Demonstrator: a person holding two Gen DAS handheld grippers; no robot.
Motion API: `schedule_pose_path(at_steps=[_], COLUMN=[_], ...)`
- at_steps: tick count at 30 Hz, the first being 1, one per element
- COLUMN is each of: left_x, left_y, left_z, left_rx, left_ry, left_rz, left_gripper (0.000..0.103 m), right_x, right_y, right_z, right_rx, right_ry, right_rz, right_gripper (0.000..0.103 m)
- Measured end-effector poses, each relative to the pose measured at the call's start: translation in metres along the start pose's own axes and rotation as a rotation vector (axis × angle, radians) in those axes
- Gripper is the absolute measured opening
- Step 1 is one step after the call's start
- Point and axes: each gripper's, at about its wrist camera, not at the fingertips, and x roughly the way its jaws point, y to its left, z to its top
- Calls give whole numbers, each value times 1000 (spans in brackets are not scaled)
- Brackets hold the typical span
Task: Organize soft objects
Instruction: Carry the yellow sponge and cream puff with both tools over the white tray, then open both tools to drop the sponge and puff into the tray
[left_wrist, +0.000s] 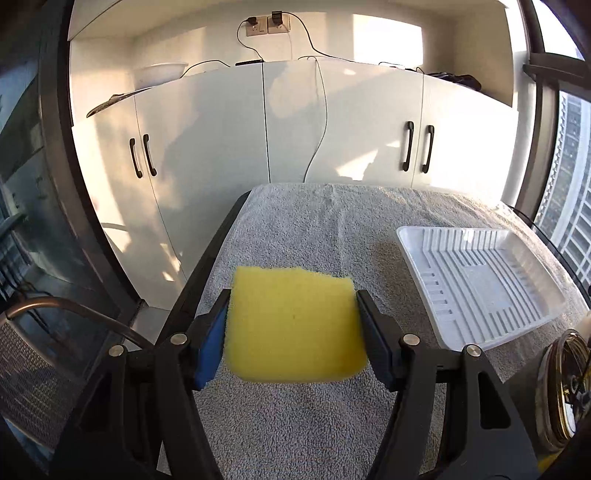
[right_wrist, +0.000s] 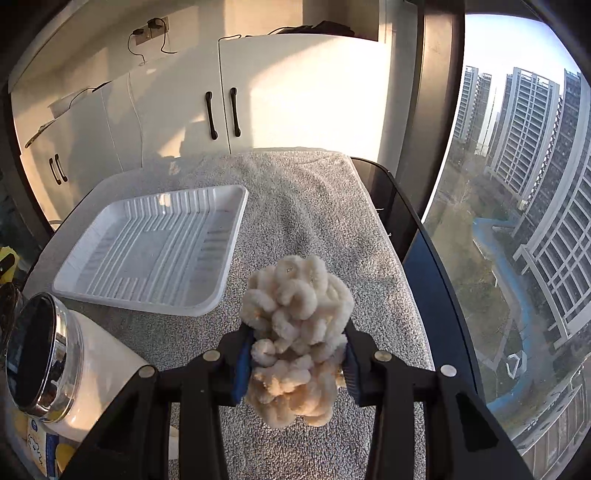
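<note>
My left gripper (left_wrist: 291, 325) is shut on a yellow sponge (left_wrist: 293, 325) and holds it above the grey towel (left_wrist: 314, 229), left of the white plastic tray (left_wrist: 480, 284). My right gripper (right_wrist: 295, 354) is shut on a cream fluffy chenille cloth (right_wrist: 297, 332) and holds it above the towel (right_wrist: 314, 206), to the right of and nearer than the tray (right_wrist: 155, 251). The tray holds nothing in either view.
A white jar with a metal-rimmed lid (right_wrist: 55, 358) lies on its side near the tray's near-left corner; its rim also shows in the left wrist view (left_wrist: 565, 387). White cabinets (left_wrist: 258, 122) stand beyond the table. The dark table edge (right_wrist: 424, 229) and a window are at the right.
</note>
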Motion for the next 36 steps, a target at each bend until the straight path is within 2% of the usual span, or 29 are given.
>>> schedule_pose_path(at_steps=[4,7,10,15,20,22,24,28,31,36], left_x=[26,42,54,74,96,98,101,106,109,120], left_y=[-18,-37,-56,-85,-109,-117,-127,-150,-162,-175], left_z=[19,31,41,57,65,65,66,58,49,34], left_rx=[62,111,140,166,184,185,209,311,364,423], left_ry=[-14,-11,11,71,146,149,162,168,179,241], left_rz=[-31,-71,-141,-311,-402,-430,-441,-414,-399,-399], left_gripper=[63,63,63,63,63,63,63,63,64,64], right_x=[24,40,55,78,104,117,131,146,148,147], right_y=[3,8,15,44,81,93,100,103,104,108], right_z=[29,48,65,84,94,94,94,90,87,85], right_rx=[-23,-14,-3,-55,-158,-199,-224,-229,-237,-275], right_ry=[9,21,44,83,149,186,229,271,273,262], right_rz=[4,43,95,156,216,207,224,264,271,242], right_gripper=[43,43,43,43,43,43,43,43,44,44])
